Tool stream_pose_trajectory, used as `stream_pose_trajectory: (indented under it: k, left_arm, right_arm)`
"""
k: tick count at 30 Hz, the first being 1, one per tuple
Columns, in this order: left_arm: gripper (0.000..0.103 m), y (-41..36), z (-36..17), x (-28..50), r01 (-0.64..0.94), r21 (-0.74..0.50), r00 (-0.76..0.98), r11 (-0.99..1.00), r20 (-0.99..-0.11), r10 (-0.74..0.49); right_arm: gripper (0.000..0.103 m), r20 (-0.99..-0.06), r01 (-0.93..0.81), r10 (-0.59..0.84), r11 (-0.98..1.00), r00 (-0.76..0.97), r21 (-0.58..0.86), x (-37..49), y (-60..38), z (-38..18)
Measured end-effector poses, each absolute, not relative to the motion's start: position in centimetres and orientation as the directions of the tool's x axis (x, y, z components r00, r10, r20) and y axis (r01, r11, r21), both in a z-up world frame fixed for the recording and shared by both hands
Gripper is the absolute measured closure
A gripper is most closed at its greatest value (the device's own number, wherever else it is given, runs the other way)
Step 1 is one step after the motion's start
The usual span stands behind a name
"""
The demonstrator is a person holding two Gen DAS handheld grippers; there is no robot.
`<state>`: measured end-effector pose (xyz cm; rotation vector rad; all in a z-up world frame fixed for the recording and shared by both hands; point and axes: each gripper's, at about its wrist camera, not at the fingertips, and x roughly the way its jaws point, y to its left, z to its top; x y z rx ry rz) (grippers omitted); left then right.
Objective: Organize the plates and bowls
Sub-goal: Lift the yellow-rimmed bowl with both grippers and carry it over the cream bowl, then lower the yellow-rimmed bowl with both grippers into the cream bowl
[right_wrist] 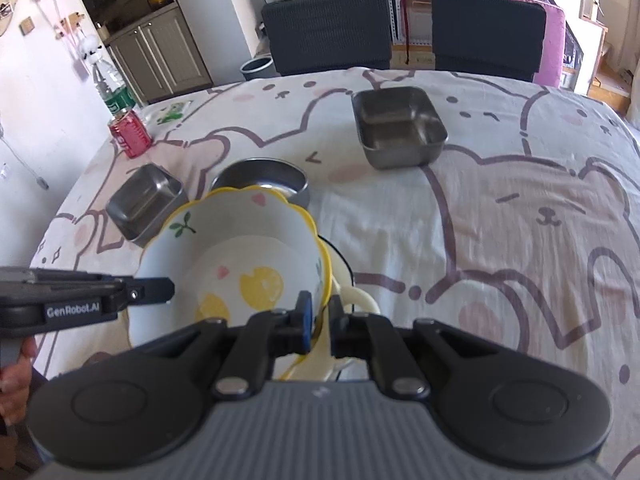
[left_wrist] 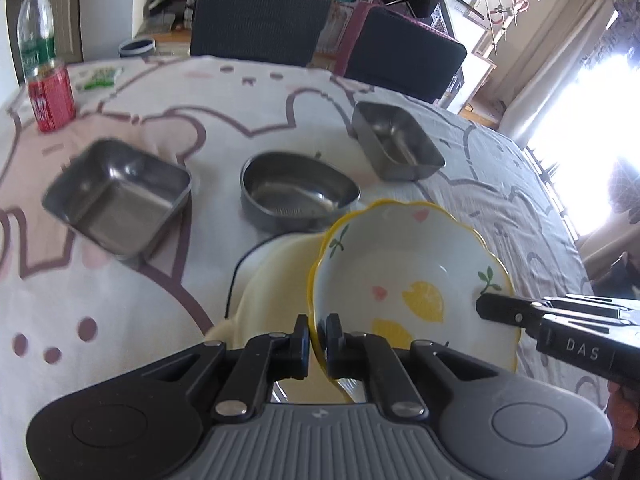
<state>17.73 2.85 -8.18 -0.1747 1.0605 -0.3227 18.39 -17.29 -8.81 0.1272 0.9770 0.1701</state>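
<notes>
Looking along the left gripper [left_wrist: 318, 346], the left wrist view shows its black jaws nearly closed, pinching the near-left rim of the white scalloped ceramic bowl with a yellow edge and lemon prints [left_wrist: 412, 280]. That bowl is tilted, held above a pale cream plate with a thin dark rim [left_wrist: 276, 280] on the table covered in a pink and grey bear-print cloth [left_wrist: 120, 320]. The right gripper [left_wrist: 486, 305] comes in from the right and meets the bowl's opposite rim; "DAS" is printed on its body. Beyond stand a square steel container [left_wrist: 120, 196] on the left, a round steel bowl [left_wrist: 296, 192] in the middle and a second square steel container [left_wrist: 396, 140] on the far right. A red drink can [left_wrist: 52, 98] and a clear plastic bottle with a green label [left_wrist: 34, 28] stand at the far left corner; their print is too blurred to read. Only this view shows the bright window at the right.

In the right wrist view, the right gripper [right_wrist: 320, 320] is likewise almost closed, clamped on the bowl's [right_wrist: 240, 248] right rim. A cream handle-like loop [right_wrist: 360, 300] pokes out below the bowl, unseen from the other side. The left gripper [right_wrist: 170, 288] reaches the bowl's left rim, marked "GenRobot.AI", with a hand [right_wrist: 16, 376] under it. Only here appear kitchen cabinets and a green sign reading "POIZON" behind two dark chairs [right_wrist: 328, 28].
</notes>
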Motion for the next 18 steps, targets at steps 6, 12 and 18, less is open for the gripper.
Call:
stream_pose_trajectory:
  k: [6,12,18]
  left_arm:
    - [0.092,3.3,-10.1,17.6,0.172,-0.33,0.405,0.928,-0.835,-0.372]
    - [0.089,3.1,-11.7,17.8,0.163,-0.334,0.353,0.928,-0.859,-0.371]
    - [0.087,2.8,-12.1,17.9,0.179,-0.308,0.342,0.934,-0.871,-0.352]
  right_arm:
    - [0.093,-0.824,-0.093,0.2,0.98,0.53,0.179,18.5,-17.1,-9.3]
    - [0.093,-0.839,-0.106,0.177,0.984,0.515,0.143,18.9,-16.2,-9.9]
    - [0.094,-0.844,-0.113,0.165,0.986,0.51,0.124,19.2,-15.9,-10.0]
